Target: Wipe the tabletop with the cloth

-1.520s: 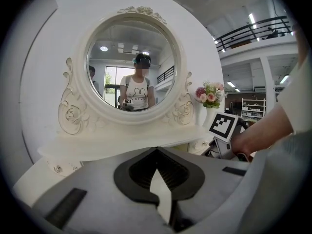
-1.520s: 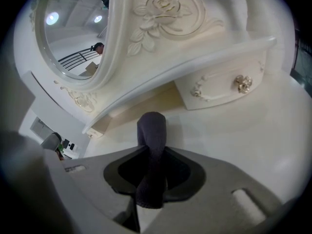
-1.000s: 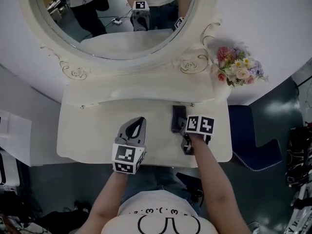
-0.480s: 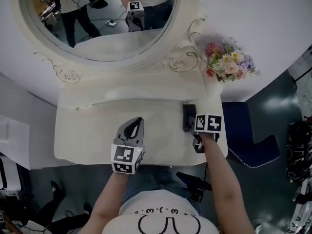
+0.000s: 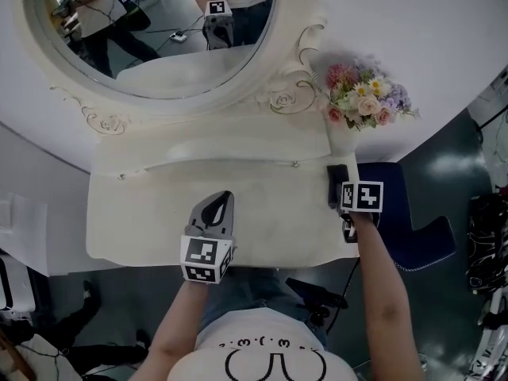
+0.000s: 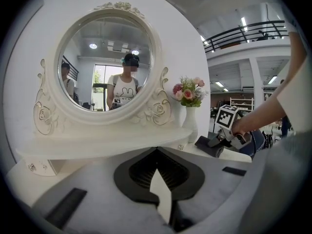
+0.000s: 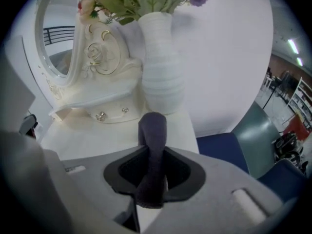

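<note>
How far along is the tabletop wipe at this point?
Done: the cloth is gripped in the right tongs and, over the last second, swept the tabletop from middle to right end by the vase. In hand: that rightward stroke. Left: the stretch around the idle, shut left tongs shows no pass in these frames.

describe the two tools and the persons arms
The left tool and right tool are light grey, tapering to a point, with black ribbed pads inside. Each carries a white cube of black square markers. The arms are bare below a white T-shirt with a black line drawing.
</note>
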The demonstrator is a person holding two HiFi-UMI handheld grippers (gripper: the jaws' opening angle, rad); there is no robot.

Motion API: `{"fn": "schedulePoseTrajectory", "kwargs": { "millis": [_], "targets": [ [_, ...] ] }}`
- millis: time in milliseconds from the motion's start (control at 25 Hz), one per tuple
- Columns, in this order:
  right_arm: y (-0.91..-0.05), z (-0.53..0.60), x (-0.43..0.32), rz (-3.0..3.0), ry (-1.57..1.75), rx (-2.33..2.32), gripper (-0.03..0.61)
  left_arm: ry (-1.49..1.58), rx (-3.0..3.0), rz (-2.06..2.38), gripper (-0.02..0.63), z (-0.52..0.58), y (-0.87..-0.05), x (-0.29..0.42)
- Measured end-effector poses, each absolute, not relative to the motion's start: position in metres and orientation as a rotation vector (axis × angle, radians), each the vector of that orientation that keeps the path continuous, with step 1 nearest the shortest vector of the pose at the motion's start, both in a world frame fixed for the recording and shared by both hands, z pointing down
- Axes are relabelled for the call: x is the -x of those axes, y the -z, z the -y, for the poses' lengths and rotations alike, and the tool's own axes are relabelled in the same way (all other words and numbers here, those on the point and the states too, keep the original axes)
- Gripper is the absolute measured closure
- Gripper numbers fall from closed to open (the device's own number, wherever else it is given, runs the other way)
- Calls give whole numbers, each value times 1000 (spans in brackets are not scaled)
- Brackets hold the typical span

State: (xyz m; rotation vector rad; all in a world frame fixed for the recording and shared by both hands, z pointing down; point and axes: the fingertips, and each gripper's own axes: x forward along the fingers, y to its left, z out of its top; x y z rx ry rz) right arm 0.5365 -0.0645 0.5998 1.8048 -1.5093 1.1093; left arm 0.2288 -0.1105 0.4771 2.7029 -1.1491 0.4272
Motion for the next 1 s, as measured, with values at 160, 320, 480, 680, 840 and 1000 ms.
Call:
{"fn": "schedulePoseTrajectory", "kwargs": {
  "millis": [160,320,480,680,840,1000],
  "targets": [
    [-596,48,-571,1408,-1028,-1839,492,-421,-2707,1143,617,111,-475,-230],
    [-591,31,-602,1289,-900,-1831,494,-421,-2714,1125,617,112,-477,-232],
    [-578,9,-630,1151,-754,-1833,497,-417,-2726,1097,617,111,-477,-236],
    [-559,-9,-631,1120,-597,-1845,497,-406,-2743,1058,617,111,-478,-241],
    [-555,-24,-616,1126,-556,-1831,497,-394,-2765,1018,617,110,-476,-243],
    [-561,-38,-595,1133,-529,-1787,497,-382,-2770,1008,617,111,-474,-233]
  ]
}}
